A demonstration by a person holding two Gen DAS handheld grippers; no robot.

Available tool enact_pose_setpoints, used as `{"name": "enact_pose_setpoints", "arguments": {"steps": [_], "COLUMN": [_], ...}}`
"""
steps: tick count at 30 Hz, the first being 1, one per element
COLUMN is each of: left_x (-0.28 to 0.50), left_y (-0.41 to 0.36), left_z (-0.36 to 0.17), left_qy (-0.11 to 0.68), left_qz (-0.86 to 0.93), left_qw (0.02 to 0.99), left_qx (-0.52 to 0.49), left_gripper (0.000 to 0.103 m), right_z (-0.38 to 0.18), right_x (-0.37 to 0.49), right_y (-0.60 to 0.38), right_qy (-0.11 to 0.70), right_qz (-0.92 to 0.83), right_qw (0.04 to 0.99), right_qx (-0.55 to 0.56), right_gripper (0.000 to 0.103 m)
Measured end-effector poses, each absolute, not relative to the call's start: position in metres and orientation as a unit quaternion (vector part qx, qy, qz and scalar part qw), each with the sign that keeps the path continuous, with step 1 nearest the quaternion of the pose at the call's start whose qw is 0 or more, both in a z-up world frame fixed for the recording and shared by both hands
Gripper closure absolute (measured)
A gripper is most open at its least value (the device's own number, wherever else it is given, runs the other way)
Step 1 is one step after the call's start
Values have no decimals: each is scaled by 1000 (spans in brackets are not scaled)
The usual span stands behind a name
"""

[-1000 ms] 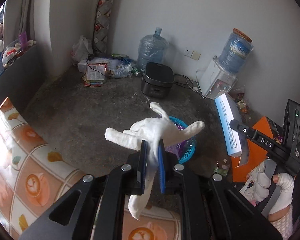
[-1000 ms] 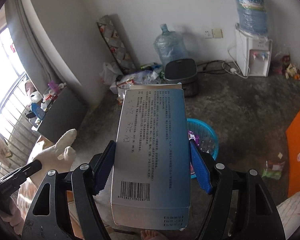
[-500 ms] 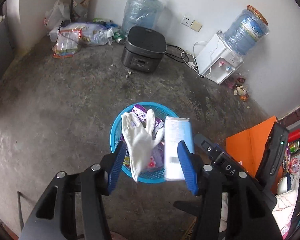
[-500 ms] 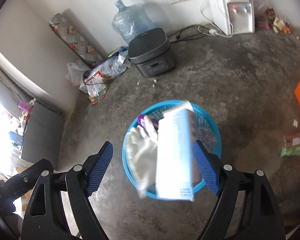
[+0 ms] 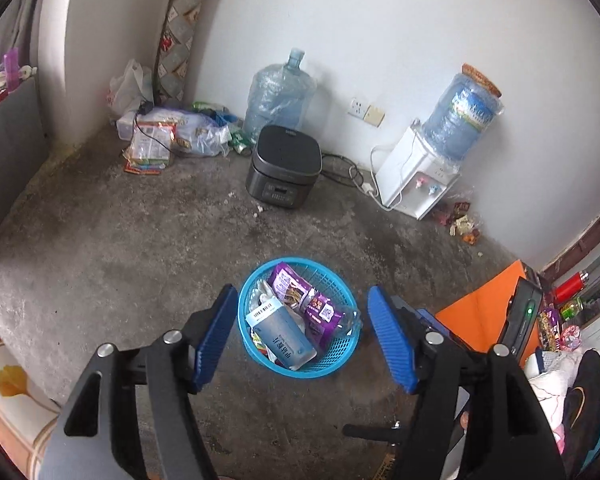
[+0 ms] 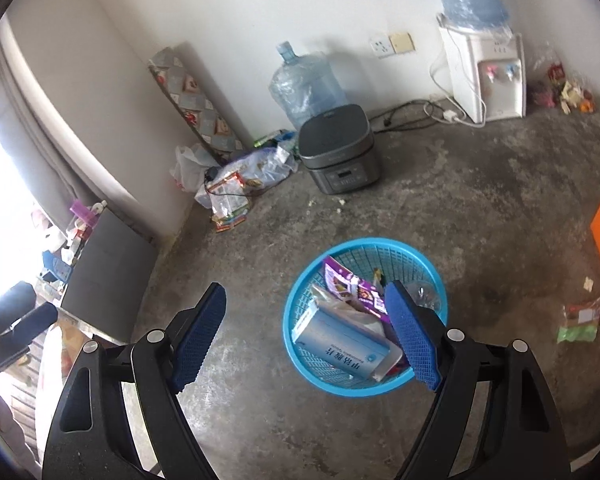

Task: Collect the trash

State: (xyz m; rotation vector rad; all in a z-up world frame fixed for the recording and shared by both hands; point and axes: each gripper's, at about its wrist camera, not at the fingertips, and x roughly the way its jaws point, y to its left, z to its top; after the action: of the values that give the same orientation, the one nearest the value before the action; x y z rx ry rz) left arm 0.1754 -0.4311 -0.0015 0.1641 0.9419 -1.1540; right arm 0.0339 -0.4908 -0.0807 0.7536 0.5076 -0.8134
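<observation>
Basket [image 5: 342, 354], blue plastic mesh, sits on the concrete floor [image 5: 120, 248] on the near side of the black rice cooker [image 5: 284, 172], holding a pale blue carton [image 5: 282, 334] that lies on its side atop purple snack wrappers [image 5: 300, 292] and a bit of white glove [image 5: 262, 294]. Left gripper [image 5: 302, 338] hangs above with jaws spread wide and nothing between them, the basket framed in the gap below; right gripper [image 6: 310, 338] is likewise agape and empty-handed, its right finger overlapping the basket's rim [image 6: 364, 244] and the carton [image 6: 340, 346] lying just inside that finger.
</observation>
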Motion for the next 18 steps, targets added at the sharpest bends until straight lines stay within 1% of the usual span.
{"name": "enact_pose_setpoints", "arguments": {"steps": [2,3,4,5,8,9,15,18], "left_x": [176,175,172,170,156,150,106,85], "left_y": [-398,-378,-360,-340,-285,-270,-173,-126], "left_z": [21,34,46,57,84,91,109,104], "left_qy": [407,392,379,363,320,312,256,248], "left_qz": [-512,-496,-475,-451,-373,-344,-223,-158], "left_qw": [755,773,793,815,870,885,939,955], "left_qx": [56,50,48,44,40,41,46,36], "left_gripper": [19,15,5,5,5,5,5,5], "right_z": [-57,-44,-32,-20,17,27,81,94], "right_x": [33,32,30,28,23,22,17,18], "right_y": [-471,-459,-448,-435,-395,-381,-303,-269], "right_qy": [223,213,202,191,158,147,83,80], "right_qz": [-374,-369,-363,-359,-345,-340,-297,-257], "right_qw": [840,851,862,873,902,910,948,962], "right_qx": [323,307,289,270,208,187,74,39], "right_gripper": [25,22,20,18,9,8,8,8]}}
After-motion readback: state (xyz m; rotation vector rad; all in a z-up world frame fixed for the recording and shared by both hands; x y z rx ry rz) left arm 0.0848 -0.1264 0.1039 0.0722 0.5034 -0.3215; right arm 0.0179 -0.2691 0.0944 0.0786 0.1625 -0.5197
